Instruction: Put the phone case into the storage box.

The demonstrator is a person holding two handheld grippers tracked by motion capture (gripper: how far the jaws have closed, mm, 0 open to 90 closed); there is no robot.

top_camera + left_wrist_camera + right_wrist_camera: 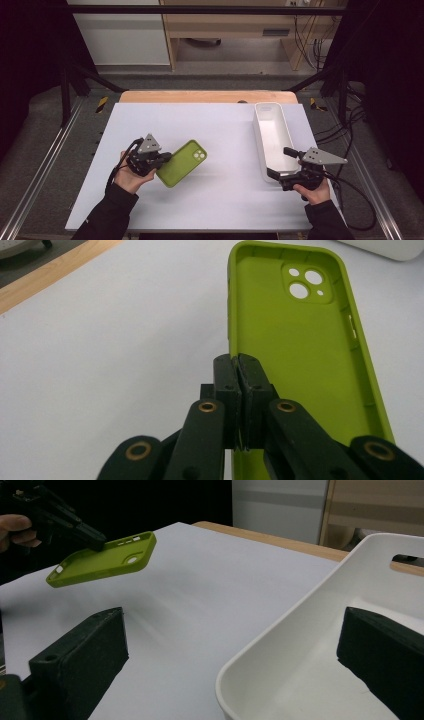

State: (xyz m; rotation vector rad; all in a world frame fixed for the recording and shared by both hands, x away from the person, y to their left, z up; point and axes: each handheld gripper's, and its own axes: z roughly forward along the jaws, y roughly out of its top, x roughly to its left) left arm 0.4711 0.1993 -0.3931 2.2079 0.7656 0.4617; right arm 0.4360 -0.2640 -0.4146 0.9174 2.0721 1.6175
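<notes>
Pinching green phone case [182, 163] by its edge: left gripper [167, 158], lifted off table [220, 200], 8 o'clock | right gripper [278, 162] spread astride white bin [272, 131] wall, 4 o'clock

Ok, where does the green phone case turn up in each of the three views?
High view: green phone case left of centre, gripped by the left gripper.
Left gripper view: it runs up the right half, jaws shut on its left edge.
Right gripper view: upper left, lifted off the table.
Shared landmark: the white bin.
</notes>
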